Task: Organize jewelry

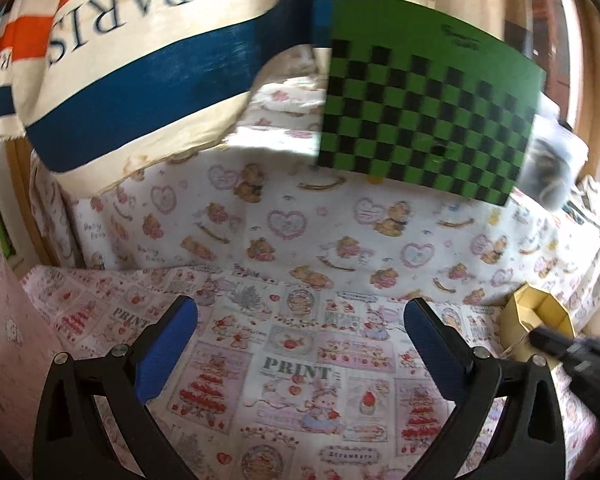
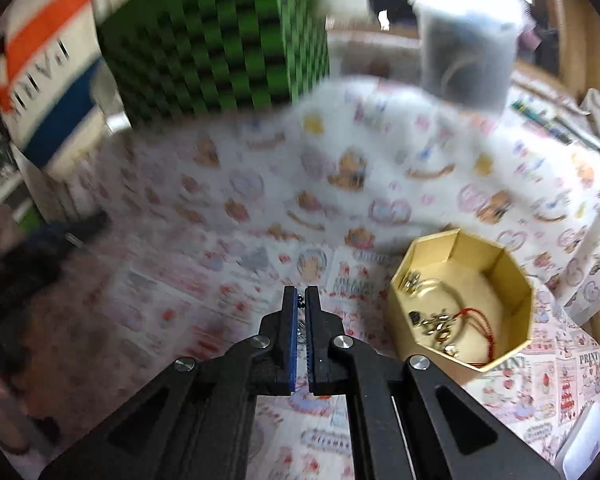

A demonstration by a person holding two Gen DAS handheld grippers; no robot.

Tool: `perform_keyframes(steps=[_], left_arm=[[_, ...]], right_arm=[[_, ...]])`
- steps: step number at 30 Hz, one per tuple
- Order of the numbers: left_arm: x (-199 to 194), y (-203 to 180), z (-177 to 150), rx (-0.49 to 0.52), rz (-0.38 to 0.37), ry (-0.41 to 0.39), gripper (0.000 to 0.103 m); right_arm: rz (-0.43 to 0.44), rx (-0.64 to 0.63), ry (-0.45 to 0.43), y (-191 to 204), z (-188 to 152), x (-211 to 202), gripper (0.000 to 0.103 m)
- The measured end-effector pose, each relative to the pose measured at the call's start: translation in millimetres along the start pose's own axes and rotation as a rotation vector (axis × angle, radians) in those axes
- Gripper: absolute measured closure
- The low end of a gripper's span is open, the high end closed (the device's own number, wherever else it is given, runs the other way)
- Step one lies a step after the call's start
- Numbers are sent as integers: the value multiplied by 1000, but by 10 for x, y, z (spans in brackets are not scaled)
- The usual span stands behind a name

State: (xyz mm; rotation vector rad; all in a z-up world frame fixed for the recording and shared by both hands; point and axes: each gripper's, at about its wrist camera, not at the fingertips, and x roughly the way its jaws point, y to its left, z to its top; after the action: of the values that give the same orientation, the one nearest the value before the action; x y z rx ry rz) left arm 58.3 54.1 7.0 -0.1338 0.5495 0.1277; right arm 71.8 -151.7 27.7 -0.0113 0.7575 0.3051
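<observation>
A gold octagonal box [image 2: 508, 320] sits on the printed cloth to the right of my right gripper [image 2: 300, 300]. It holds several pieces of jewelry [image 2: 436, 320], among them metal pieces and a red cord. My right gripper is shut on a small piece of jewelry with dark beads and a metal part [image 2: 300, 326], held between its pads left of the box. My left gripper [image 1: 300, 320] is open and empty above the cloth. The box also shows in the left wrist view [image 1: 540, 316] at the right, with my right gripper's blurred tip in front of it.
A green and black checkered board [image 1: 428, 108] stands at the back. A striped "PARIS" cloth bag [image 1: 140, 80] hangs at the back left. A clear plastic container [image 2: 464, 40] stands at the back right. The table is covered with printed cloths [image 1: 292, 376].
</observation>
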Motion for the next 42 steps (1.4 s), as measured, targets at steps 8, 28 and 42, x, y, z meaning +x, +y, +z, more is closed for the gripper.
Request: perform_keyframes(steps=[8,28,42], left_arm=[[-15,-384,-120,151,-27,-4,1],[519,-1599,-257,330,-262,332,32],[834,-1820,-439,272,-217,463,72]], right_arm=[[-58,37,-197,-282,162,-631,99],[-122,144,-307,-764,150,-995,99],[-137,178,-332,-887,158,-1087,99]])
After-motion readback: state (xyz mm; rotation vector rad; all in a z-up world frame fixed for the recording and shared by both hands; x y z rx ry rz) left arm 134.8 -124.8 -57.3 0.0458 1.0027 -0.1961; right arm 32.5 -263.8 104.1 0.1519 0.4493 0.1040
